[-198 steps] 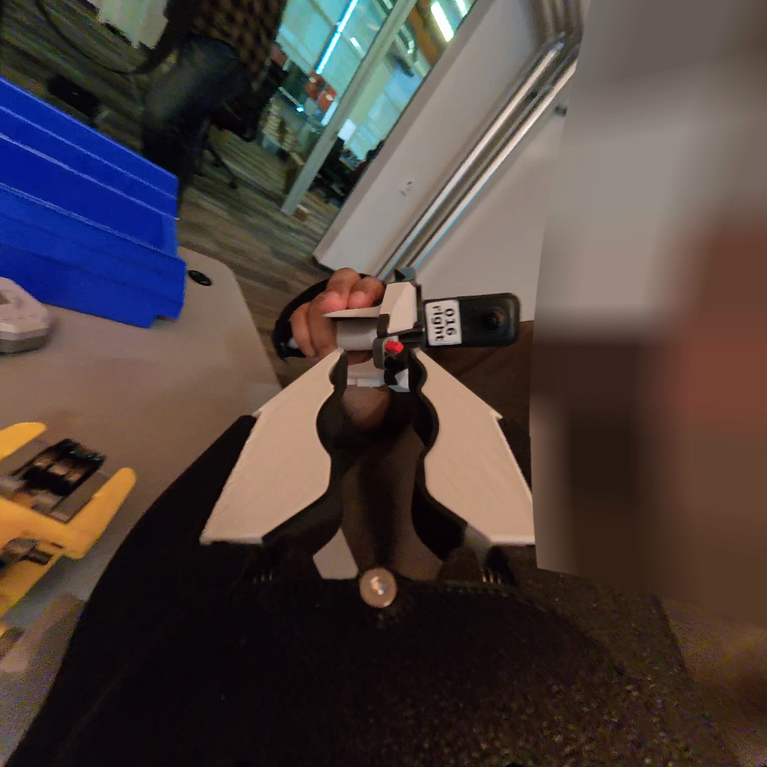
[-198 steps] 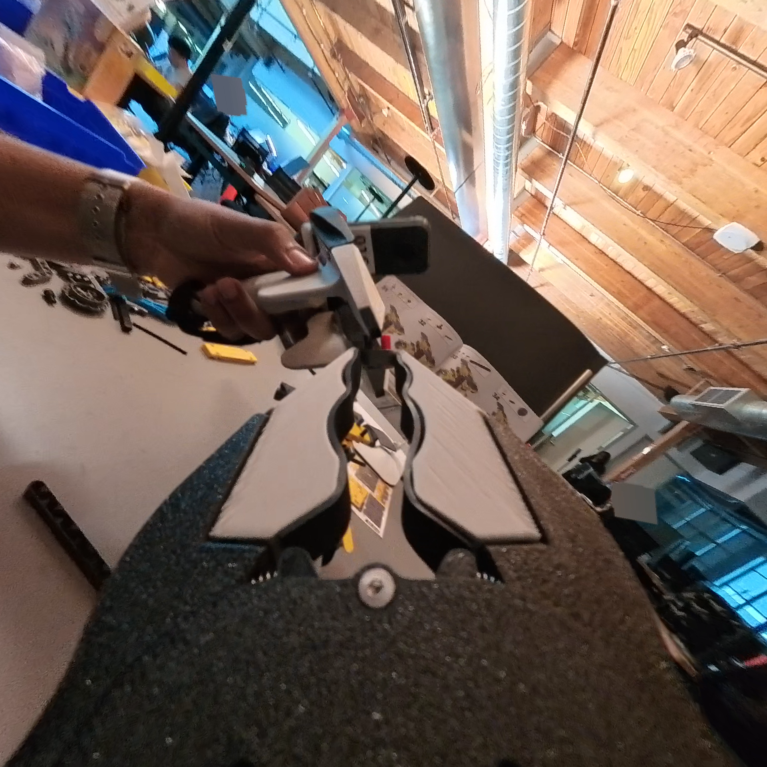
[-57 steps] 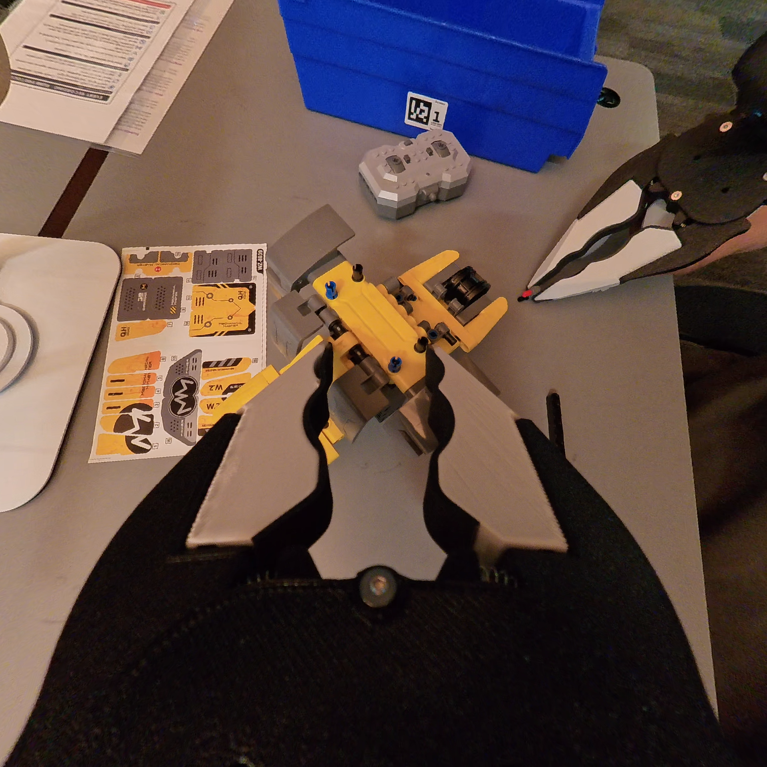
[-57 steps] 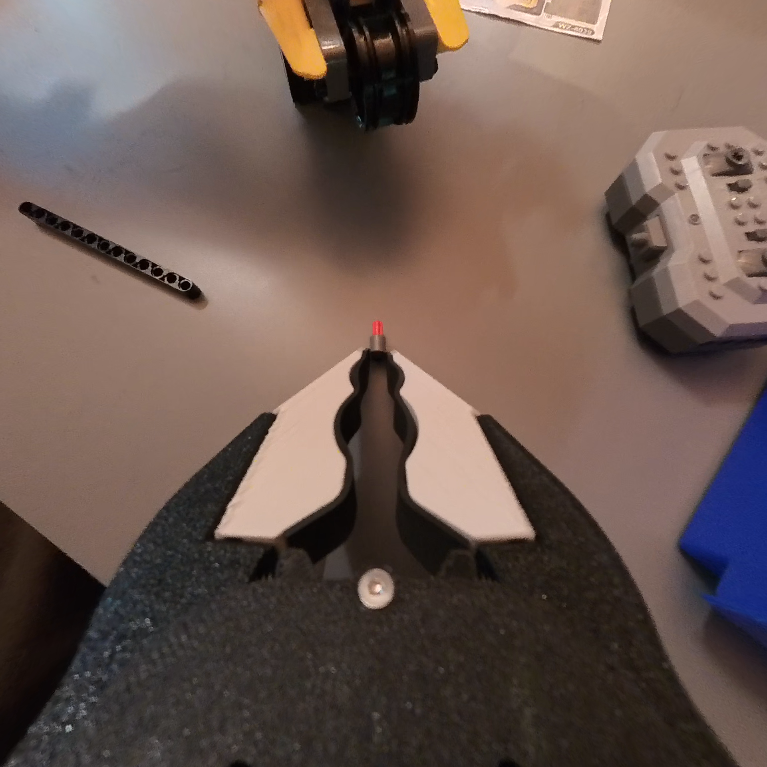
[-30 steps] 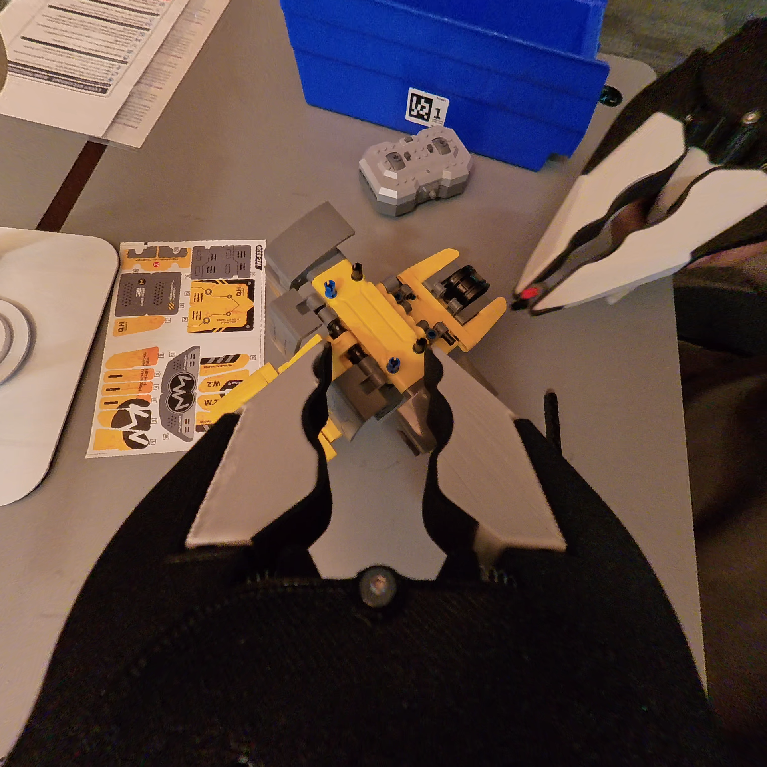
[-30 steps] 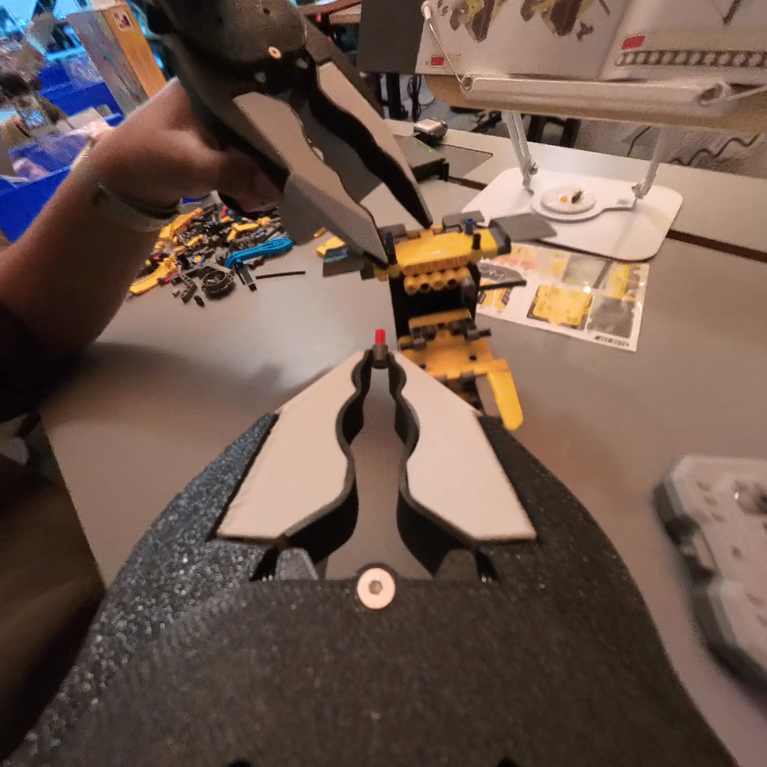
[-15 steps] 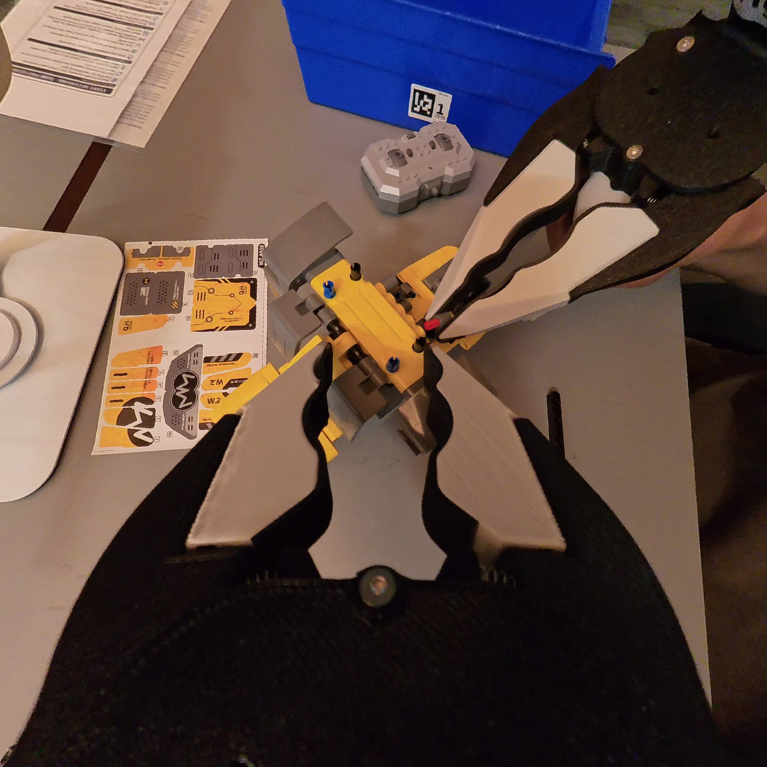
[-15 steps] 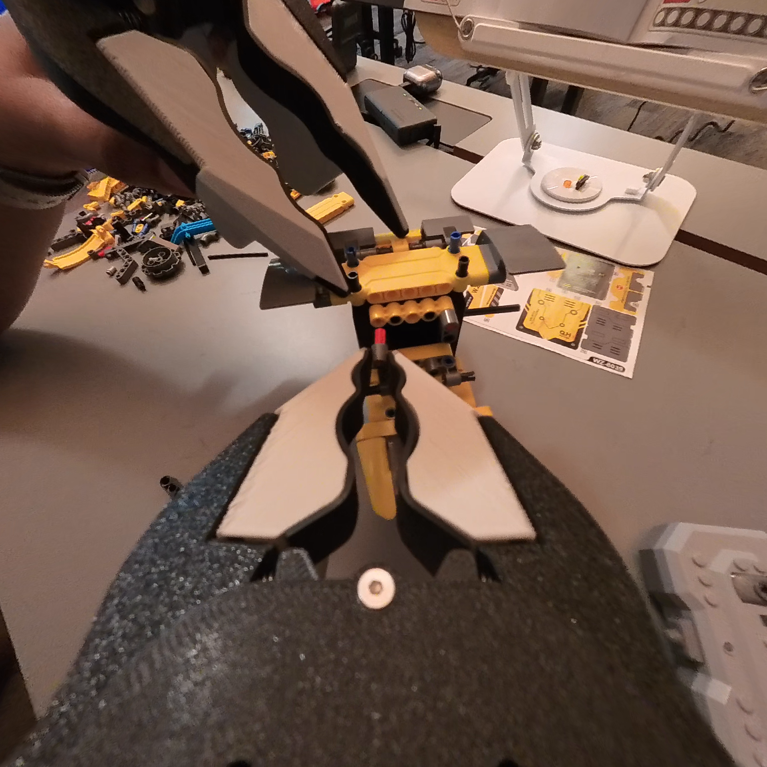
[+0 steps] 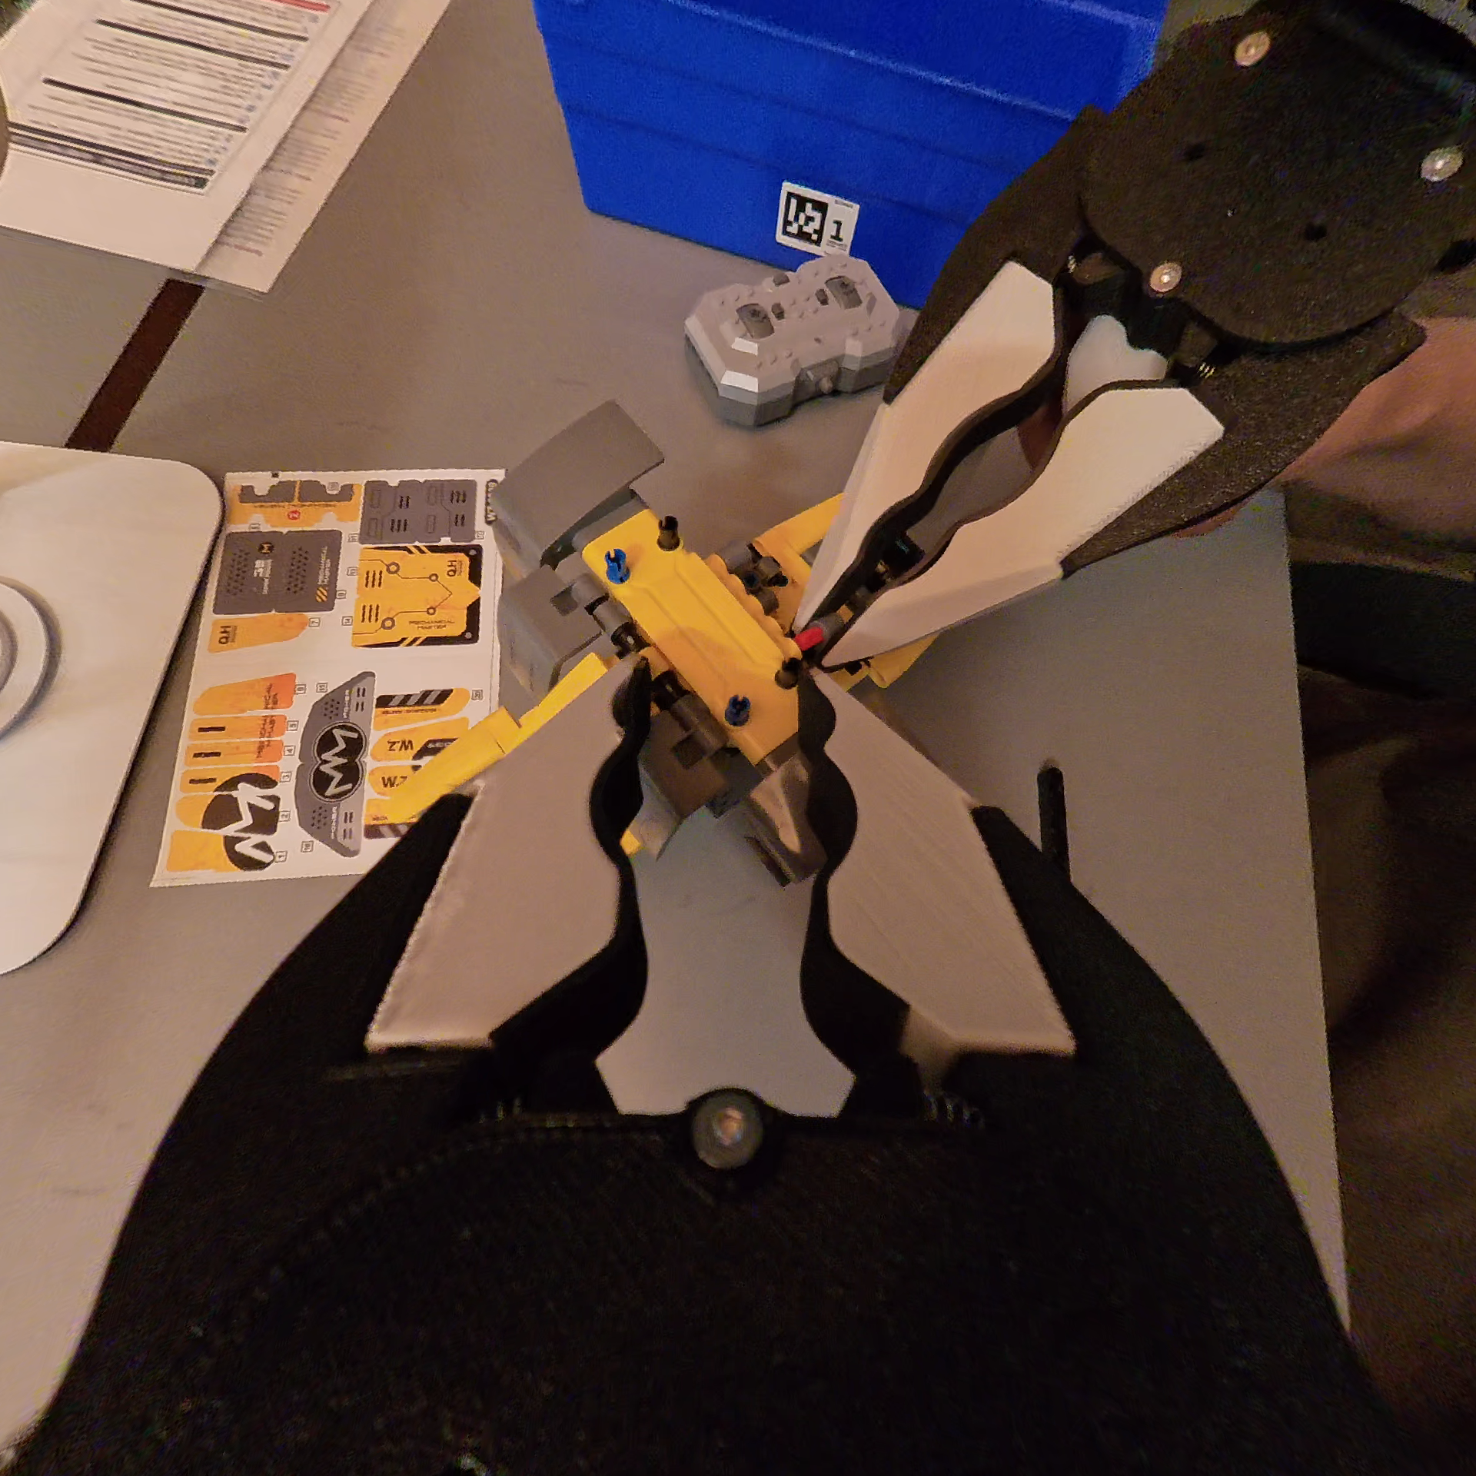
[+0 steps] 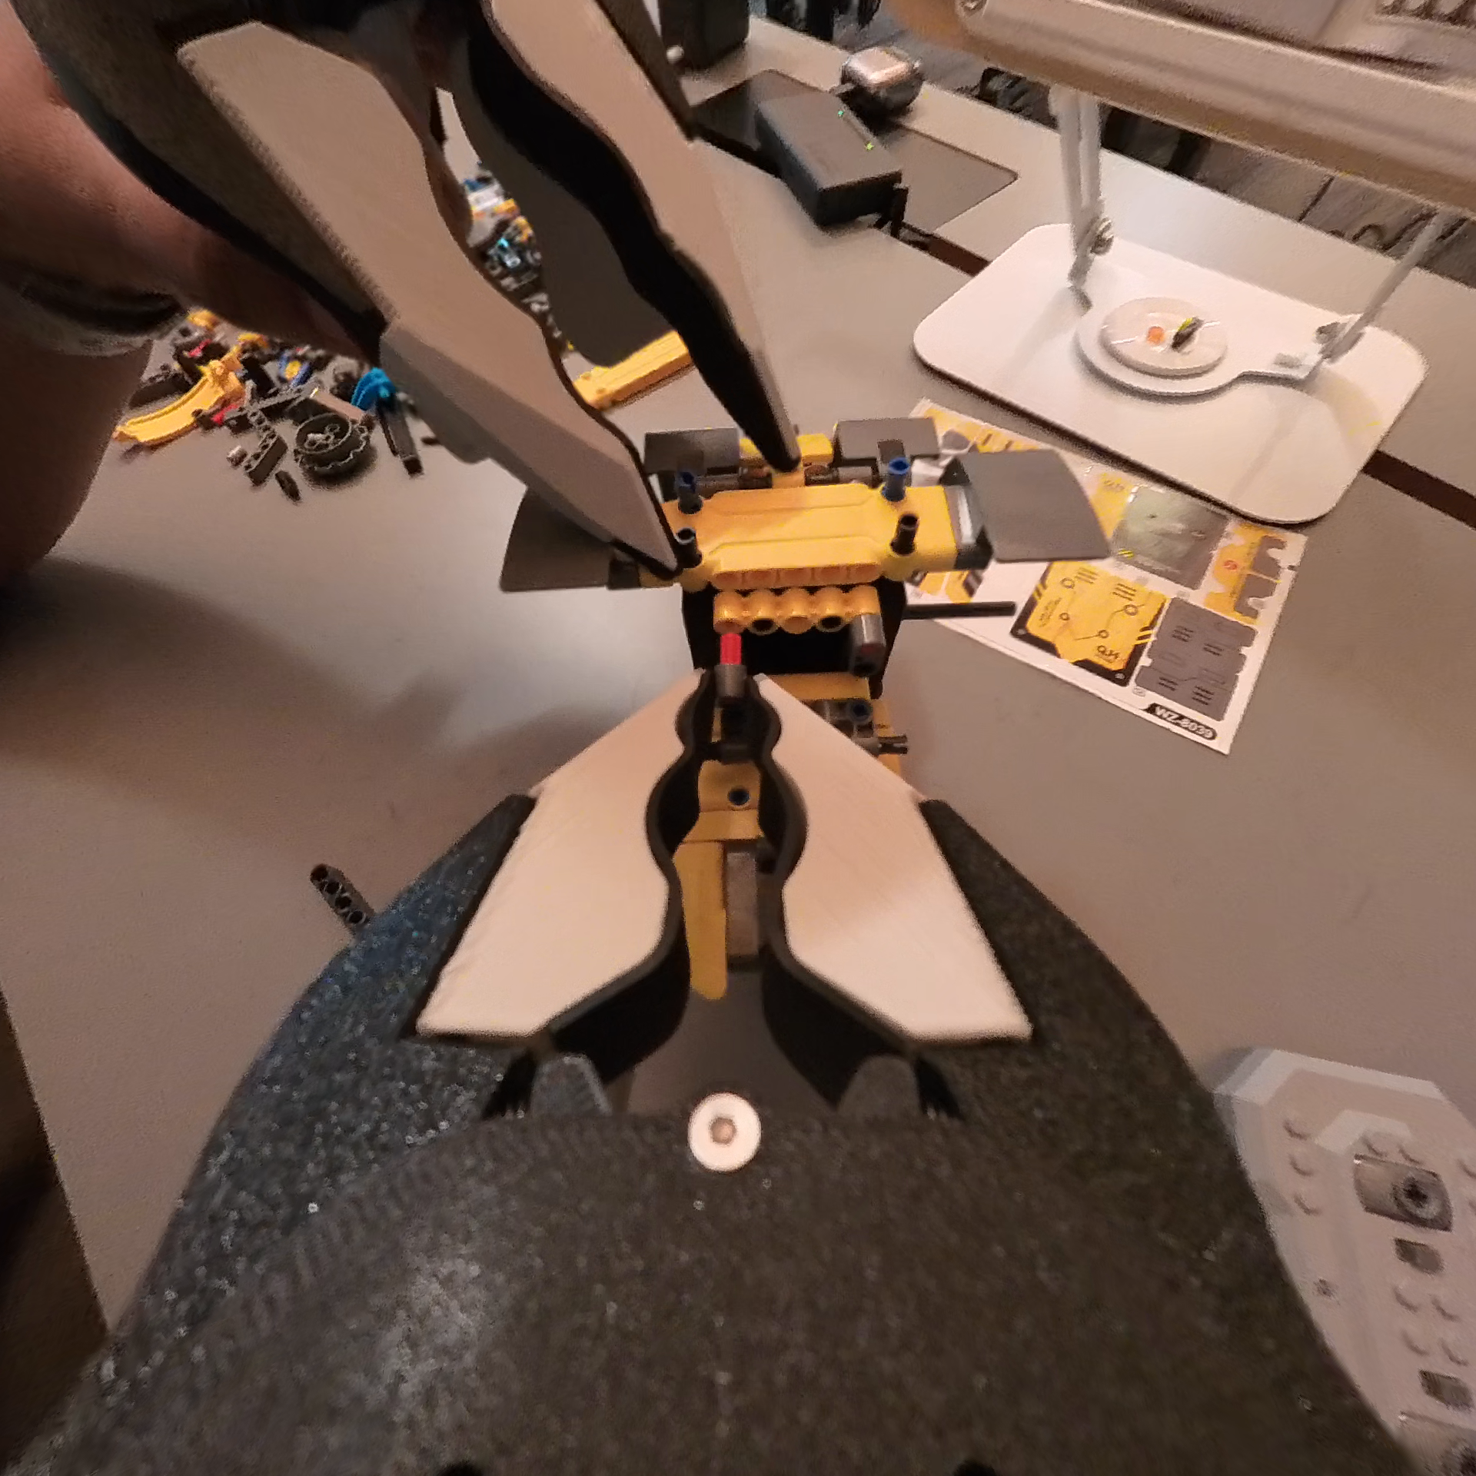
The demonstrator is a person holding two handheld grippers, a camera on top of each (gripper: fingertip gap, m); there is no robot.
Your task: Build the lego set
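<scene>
A yellow and grey brick model (image 9: 695,615) stands on the grey table (image 9: 447,335). My left gripper (image 9: 723,675) is shut on the model's yellow top block, one finger on each side. In the right wrist view the left gripper (image 10: 723,511) comes down from the upper left onto the model (image 10: 807,519). My right gripper (image 10: 731,679) is shut on a small grey pin with a red tip (image 10: 728,648). The red tip sits just below the row of yellow holes on the model's side. In the left wrist view the right gripper (image 9: 823,647) and its pin (image 9: 808,637) touch the model's right edge.
A grey remote-like block (image 9: 799,335) lies before a blue bin (image 9: 799,96). A sticker sheet (image 9: 319,663) and a white stand base (image 9: 64,639) lie left. A black beam (image 9: 1050,807) lies near the table's right edge. Loose parts (image 10: 263,407) lie far left. The tips of both grippers are at nearly the same place.
My right gripper has carried the red-tipped pin from the table's right side up to the model's side. My left gripper has stayed on the model.
</scene>
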